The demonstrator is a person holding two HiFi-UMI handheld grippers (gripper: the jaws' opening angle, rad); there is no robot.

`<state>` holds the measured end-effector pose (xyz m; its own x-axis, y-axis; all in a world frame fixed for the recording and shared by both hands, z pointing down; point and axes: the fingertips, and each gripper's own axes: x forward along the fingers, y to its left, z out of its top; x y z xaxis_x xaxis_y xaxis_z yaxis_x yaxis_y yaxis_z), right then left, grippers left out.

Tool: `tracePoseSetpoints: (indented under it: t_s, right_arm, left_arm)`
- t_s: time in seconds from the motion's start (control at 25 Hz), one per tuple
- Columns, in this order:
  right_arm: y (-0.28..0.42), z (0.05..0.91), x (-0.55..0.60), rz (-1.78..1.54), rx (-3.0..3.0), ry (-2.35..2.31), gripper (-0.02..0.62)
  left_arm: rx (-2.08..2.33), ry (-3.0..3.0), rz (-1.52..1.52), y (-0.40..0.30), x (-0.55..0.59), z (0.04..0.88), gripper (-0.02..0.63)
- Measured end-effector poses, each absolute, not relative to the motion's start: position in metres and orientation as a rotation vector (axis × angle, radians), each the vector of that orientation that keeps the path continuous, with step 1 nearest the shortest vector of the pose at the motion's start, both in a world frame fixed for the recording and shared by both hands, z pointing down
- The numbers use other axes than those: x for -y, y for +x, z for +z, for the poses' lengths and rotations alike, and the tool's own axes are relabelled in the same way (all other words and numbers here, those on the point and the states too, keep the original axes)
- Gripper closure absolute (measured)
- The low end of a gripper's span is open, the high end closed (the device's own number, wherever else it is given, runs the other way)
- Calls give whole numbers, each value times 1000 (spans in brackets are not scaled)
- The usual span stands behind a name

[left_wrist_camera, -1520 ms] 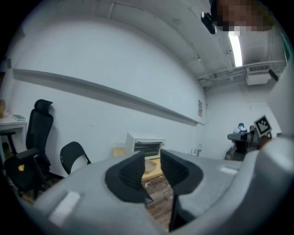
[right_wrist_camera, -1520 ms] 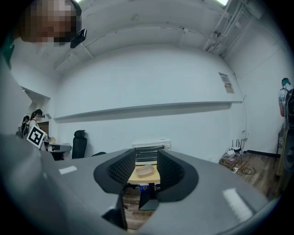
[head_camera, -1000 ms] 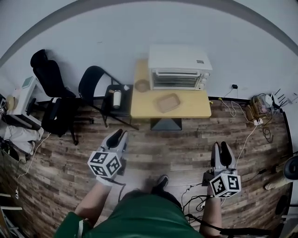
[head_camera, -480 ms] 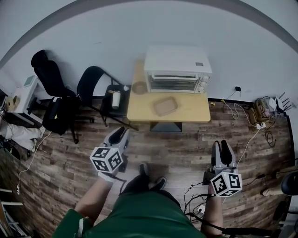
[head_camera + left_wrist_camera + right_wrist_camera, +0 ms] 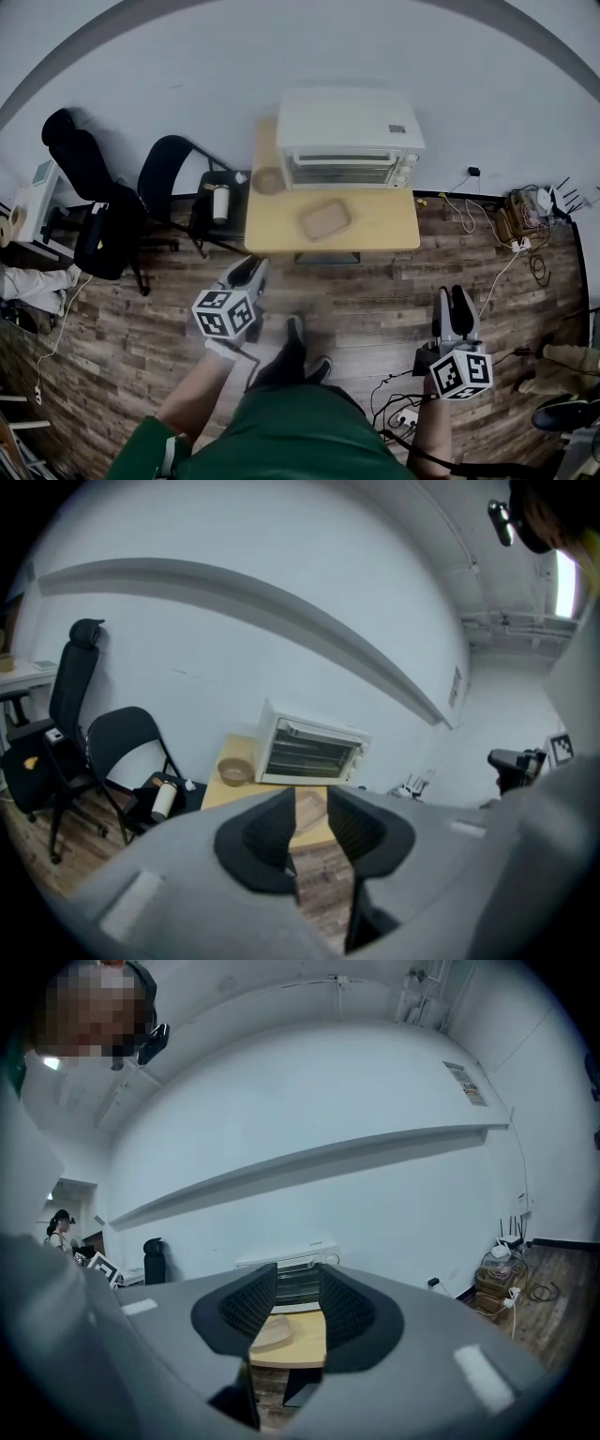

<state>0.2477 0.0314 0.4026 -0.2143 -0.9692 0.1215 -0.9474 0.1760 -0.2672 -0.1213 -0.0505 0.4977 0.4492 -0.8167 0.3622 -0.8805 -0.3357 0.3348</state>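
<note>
Your left gripper (image 5: 246, 275) hangs in the air over the wood floor (image 5: 375, 300), just near the left end of the table (image 5: 384, 225). Its claw is released. The two jaws stand a little apart and nothing sits between them. Through the gap, the left gripper view shows only the table top and the floor.

Your right gripper (image 5: 452, 300) is out to the right, well apart from the left one and a bit nearer to you. Its claw is let go too, with the jaws apart and nothing in them. In the right gripper view, the gap shows the tray and the table top.

The tray (image 5: 324, 219) lies flat on the table, around the middle, well apart from both grippers. Just behind it, by the far wall, stands the white toaster oven (image 5: 349, 136). A small brown bowl (image 5: 268, 180) sits at the table's far left corner, just beside the oven.

Left of the table is a black folding chair (image 5: 173, 173) with a white bottle (image 5: 221, 201) lying on its seat. Further left is a black office chair (image 5: 89, 206). Cables (image 5: 511, 253) lie on the floor at the right.
</note>
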Motion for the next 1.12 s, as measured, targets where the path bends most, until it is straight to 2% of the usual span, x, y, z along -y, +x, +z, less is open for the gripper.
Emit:
tracePoseSetpoints:
  t_s: [0.6, 1.12]
  right_arm:
    - [200, 406, 86, -466, -2362, -2004, 466]
    - [178, 414, 118, -493, -2361, -2076, 466]
  left_arm:
    - [1180, 2035, 176, -135, 168, 586, 500]
    - [982, 1850, 197, -118, 210, 667, 500]
